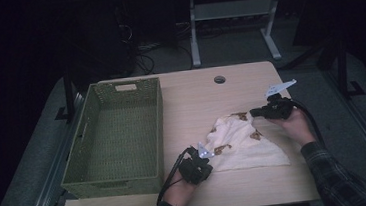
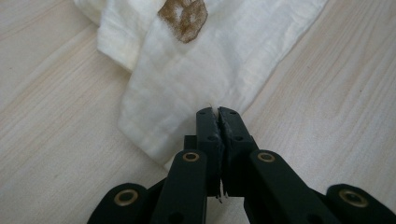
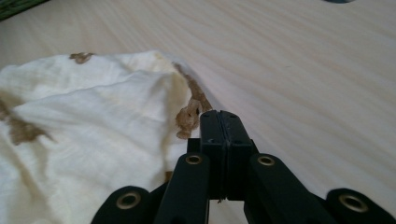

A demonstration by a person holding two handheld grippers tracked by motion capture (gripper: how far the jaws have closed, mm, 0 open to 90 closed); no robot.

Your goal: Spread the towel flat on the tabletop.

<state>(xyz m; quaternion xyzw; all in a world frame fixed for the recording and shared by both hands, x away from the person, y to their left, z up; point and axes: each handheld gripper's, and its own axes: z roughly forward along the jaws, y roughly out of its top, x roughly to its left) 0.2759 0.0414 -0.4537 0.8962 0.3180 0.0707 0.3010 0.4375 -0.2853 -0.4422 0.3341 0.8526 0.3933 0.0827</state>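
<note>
A cream cloth [image 1: 247, 145] with brown patches lies crumpled on the right half of the wooden table [image 1: 191, 102]. My left gripper [image 1: 205, 154] sits at the cloth's near left corner. In the left gripper view the cloth [image 2: 187, 70] runs under my left gripper [image 2: 218, 114], whose jaws are pressed together with a sliver of white fabric at their tips. My right gripper [image 1: 254, 112] is at the cloth's far right corner. In the right gripper view my right gripper [image 3: 219, 116] has its jaws together on the cloth's brown-edged hem [image 3: 189, 114], which rises toward them.
A green woven basket [image 1: 159, 130] with nothing in it stands on the left half of the table. A round cable hole [image 1: 219, 79] sits near the far edge. Bare wood lies between basket and cloth. Table legs and cables stand on the dark floor beyond.
</note>
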